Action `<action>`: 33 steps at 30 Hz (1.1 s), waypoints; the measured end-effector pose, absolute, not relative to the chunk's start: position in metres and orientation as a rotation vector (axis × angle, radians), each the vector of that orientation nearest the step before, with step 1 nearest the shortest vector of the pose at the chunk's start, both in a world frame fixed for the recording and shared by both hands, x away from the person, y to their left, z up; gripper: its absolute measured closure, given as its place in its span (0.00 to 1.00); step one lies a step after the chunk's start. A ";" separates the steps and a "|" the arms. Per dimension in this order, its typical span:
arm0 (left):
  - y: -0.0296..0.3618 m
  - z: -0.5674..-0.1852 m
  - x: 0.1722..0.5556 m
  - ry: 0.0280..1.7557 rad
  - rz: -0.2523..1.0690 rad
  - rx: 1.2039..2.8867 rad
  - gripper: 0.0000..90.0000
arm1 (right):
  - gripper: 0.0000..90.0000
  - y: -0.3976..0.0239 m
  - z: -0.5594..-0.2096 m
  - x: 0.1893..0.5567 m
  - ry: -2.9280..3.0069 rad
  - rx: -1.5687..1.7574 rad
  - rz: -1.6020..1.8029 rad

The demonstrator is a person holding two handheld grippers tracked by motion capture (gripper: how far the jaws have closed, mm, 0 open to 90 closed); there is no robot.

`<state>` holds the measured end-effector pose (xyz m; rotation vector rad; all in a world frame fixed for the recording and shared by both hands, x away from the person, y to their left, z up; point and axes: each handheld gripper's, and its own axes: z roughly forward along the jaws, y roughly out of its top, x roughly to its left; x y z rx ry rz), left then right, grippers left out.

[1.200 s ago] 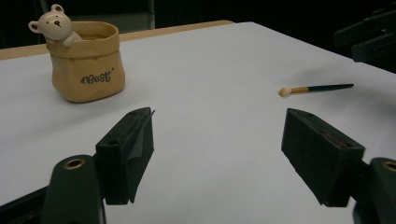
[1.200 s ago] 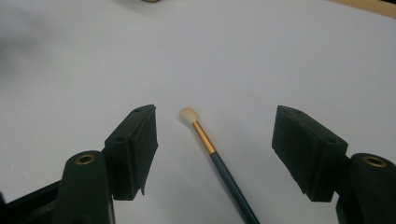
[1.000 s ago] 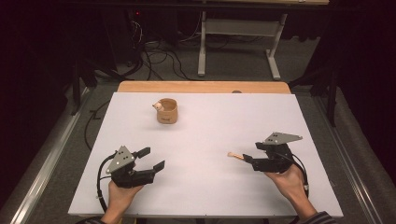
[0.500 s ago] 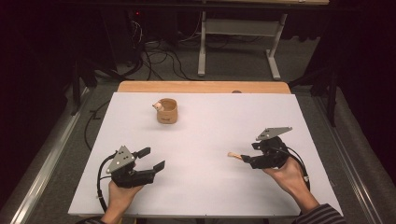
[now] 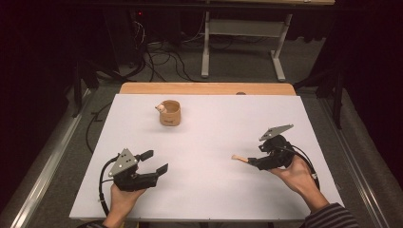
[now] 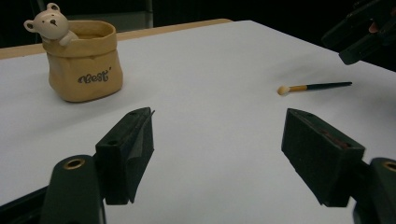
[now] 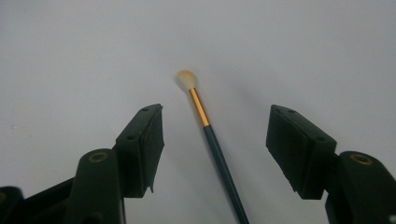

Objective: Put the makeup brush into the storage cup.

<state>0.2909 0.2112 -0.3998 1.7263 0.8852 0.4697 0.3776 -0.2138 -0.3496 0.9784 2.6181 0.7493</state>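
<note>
Teal-handled brush (image 7: 212,140) — gold ferrule, cream tip.

Slim paintbrush (image 7: 208,131), dark teal handle, gold ferrule, pale tip, apparently flat on white table (image 5: 214,142)

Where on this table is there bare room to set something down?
Most of the white table is bare: the wide middle between the bear cup and both grippers, and the far right corner. The near right is crowded, where the right gripper, jaws apart, straddles the brush. The left gripper occupies the near left.
</note>
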 end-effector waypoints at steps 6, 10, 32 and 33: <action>0.211 -0.400 0.291 0.885 0.471 1.728 0.29 | 0.46 -0.213 -0.348 0.382 2.655 0.968 0.649; 0.211 -0.400 0.291 0.885 0.473 1.728 0.29 | 0.47 -0.211 -0.351 0.386 2.678 0.982 0.595; 0.211 -0.400 0.291 0.887 0.473 1.725 0.29 | 0.57 -0.208 -0.366 0.395 2.762 0.970 0.454; 0.211 -0.400 0.291 0.886 0.474 1.725 0.29 | 0.58 -0.208 -0.367 0.395 2.760 0.976 0.443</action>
